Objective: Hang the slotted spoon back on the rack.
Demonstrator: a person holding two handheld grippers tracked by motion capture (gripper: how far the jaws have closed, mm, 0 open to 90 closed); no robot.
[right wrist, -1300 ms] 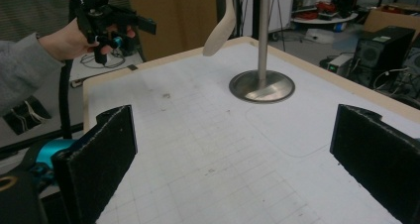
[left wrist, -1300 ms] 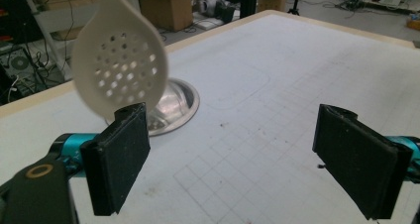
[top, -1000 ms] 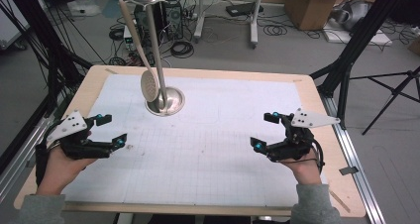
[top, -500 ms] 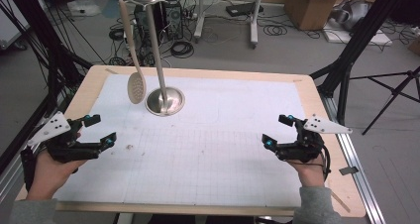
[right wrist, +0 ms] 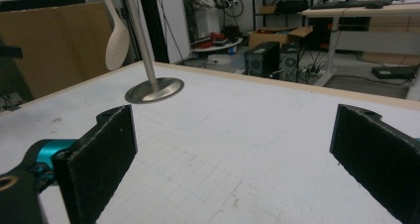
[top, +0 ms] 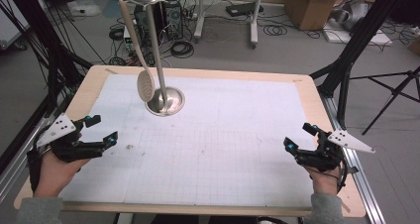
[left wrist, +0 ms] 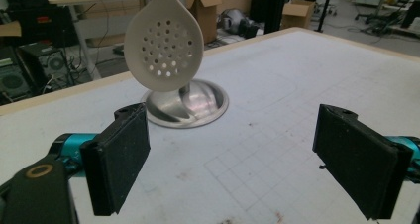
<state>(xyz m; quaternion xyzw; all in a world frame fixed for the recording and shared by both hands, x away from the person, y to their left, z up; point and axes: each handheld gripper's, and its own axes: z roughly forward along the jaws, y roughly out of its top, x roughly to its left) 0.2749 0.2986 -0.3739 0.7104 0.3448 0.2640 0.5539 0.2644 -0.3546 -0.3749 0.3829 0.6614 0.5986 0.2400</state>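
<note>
Step looks like the start or the end of a cycle: both tools idle near the bottom corners of the high view, nothing held. Left gripper (top: 98, 131) sits lower left, jaws spread wide, empty. Right gripper (top: 301, 139) sits lower right, jaws also wide apart, empty.

The item in play, a cream perforated plastic skimmer spoon (top: 145, 85), hangs in the upper left of the high view from the top of a polished steel hanger stand with a round domed base (top: 165, 100); its bowl dangles just above the base, seemingly tilted off vertical, possibly swinging, can't confirm. In the left gripper view the bowl (left wrist: 164, 45) fills the top centre, in front of the stand base.

Next move, my guess: the left tool reaches forward to the spoon's slim handle, needing a narrow pinch and a lift up off the hook.

Spoon: matte, round holes, oval bowl. Stand: shiny, smooth, thin pole. White gridded table mat (top: 223, 149), scuffed, with a wooden rim.
</note>
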